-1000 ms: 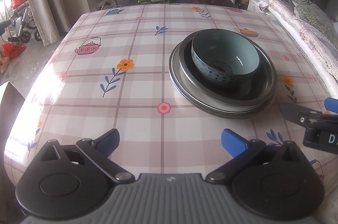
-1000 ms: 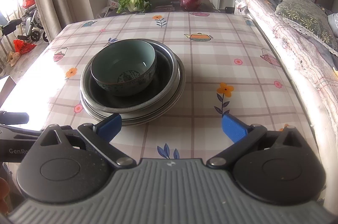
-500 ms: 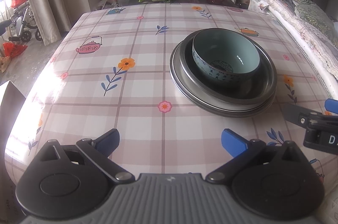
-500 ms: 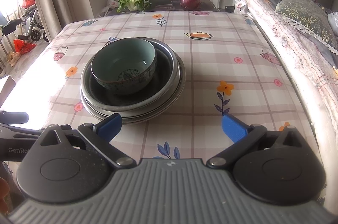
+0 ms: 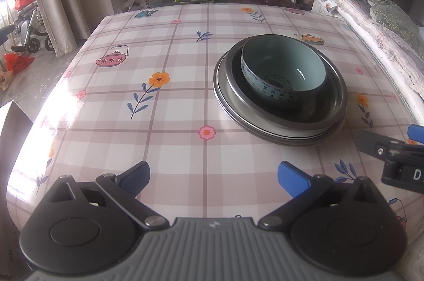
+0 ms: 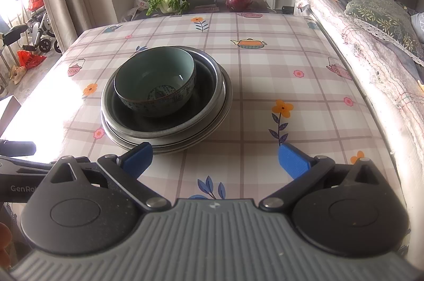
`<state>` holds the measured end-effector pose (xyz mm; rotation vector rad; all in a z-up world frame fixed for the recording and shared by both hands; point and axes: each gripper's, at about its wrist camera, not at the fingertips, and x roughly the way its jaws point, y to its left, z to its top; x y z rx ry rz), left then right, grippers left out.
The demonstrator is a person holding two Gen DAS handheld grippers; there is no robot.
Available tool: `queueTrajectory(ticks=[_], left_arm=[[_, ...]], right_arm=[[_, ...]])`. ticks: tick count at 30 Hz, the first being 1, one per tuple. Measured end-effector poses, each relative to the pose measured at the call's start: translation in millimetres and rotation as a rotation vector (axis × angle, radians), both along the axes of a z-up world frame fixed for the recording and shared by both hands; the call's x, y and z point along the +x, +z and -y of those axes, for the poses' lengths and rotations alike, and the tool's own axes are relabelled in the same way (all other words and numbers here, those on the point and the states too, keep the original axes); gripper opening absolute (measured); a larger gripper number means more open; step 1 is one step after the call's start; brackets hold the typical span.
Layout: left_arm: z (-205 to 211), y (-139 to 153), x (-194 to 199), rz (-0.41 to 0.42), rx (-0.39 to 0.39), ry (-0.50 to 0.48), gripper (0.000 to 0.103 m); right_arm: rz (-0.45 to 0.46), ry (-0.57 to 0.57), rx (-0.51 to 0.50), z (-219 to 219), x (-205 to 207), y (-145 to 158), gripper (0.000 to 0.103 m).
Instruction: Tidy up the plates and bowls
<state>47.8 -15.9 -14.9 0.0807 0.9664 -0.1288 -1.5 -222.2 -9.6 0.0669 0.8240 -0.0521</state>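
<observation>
Left wrist view: the left claw is seen at the bottom of the frame with its blue fingers spread wide and nothing between them, above the checked surface. To the right of centre, a teal bowl is nested in a dark metal dish, which sits on stacked plates. In the right wrist view the right claw is likewise held open and empty, with its left finger just beside the near rim of the plates at lower left of centre. The stacking appears largely done, so the step in hand is judged to be a withdrawal or a last check. If the pile is to be shifted, the lowest plate rim should be gripped rather than the bowl, and the lift should be kept level, since the bowl sits off-centre in the dish and could slide. How many plates lie beneath cannot be counted from the edges shown. The far side of the pile is hidden, and the right claw is cut off at the right edge of the left view.
</observation>
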Motion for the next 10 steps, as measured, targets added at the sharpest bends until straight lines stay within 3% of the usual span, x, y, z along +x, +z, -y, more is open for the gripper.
queueTrajectory(ticks=[10], left_arm=[[-1.1, -0.3, -1.6, 0.001, 0.002, 0.001, 0.103]], right_arm=[[0.000, -0.001, 0.001, 0.6, 0.3, -0.3, 0.102]])
